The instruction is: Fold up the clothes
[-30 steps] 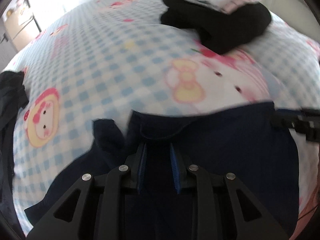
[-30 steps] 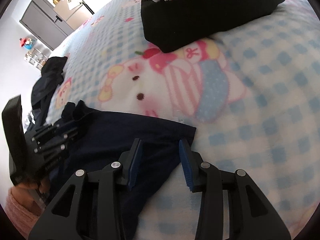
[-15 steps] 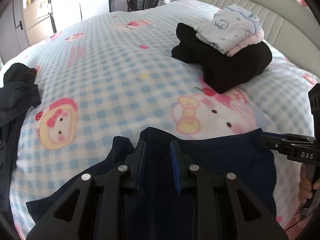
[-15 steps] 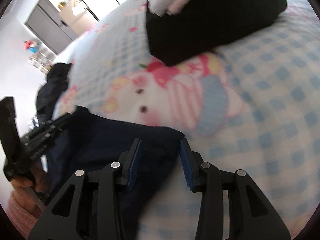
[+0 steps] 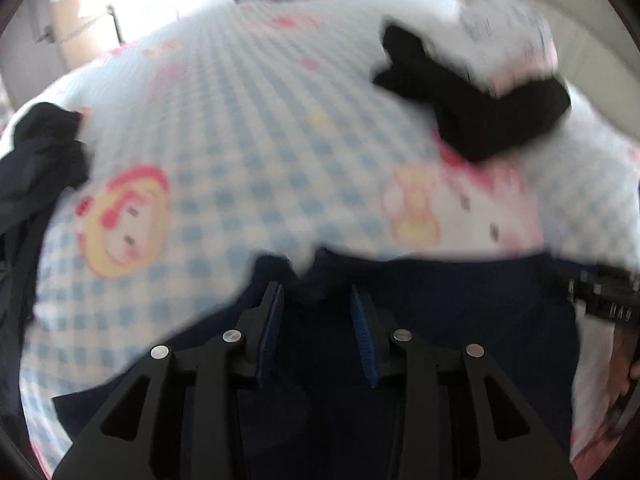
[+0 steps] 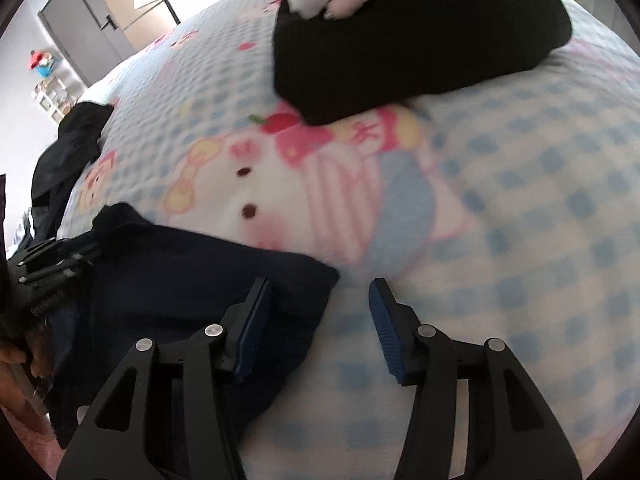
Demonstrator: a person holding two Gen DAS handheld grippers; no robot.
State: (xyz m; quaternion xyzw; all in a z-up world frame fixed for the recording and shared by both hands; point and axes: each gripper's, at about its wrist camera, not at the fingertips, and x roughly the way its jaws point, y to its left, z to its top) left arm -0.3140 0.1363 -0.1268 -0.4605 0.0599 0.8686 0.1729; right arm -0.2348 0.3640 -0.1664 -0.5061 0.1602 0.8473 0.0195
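A navy garment lies spread on the checked bedspread near the front edge. My left gripper hovers over its far edge with its jaws opening. A bunched bit of cloth sits between the blue pads, which no longer press on it. My right gripper stands over the garment's right corner, its jaws opening too. That corner lies loose beside the left pad. Each gripper shows in the other's view: the right gripper and the left gripper.
A folded stack, black below with white and pink pieces on top, rests further up the bed. A dark crumpled heap lies at the left edge. A padded headboard and grey cabinets are beyond.
Both grippers' jaws have widened and let go of the navy cloth they pinched. The left gripper has lifted a little; the garment stays flat on the bed.
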